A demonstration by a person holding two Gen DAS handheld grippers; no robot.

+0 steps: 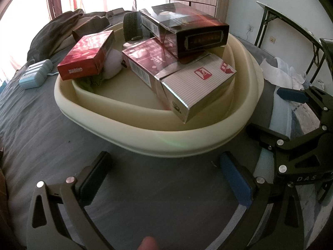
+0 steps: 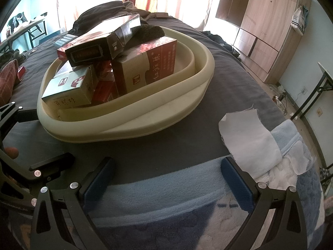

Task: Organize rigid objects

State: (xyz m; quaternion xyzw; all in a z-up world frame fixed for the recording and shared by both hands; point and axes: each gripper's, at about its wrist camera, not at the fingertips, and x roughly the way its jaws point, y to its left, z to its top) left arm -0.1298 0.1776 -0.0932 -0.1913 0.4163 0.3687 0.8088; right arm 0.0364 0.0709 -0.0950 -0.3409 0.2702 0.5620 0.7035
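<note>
A cream oval basin sits on a grey bedsheet and holds several cartons. A black-and-red box lies on top of the pile. Below it are a silver striped box, a dark red box and a red "Diamond" box leaning on the far rim. My left gripper is open and empty, just in front of the basin. My right gripper is open and empty too, over the blue blanket.
A pale blue device lies on the sheet left of the basin. A white cloth and a fluffy blue blanket cover the bed's near right. A wooden wardrobe and folding tables stand beyond the bed.
</note>
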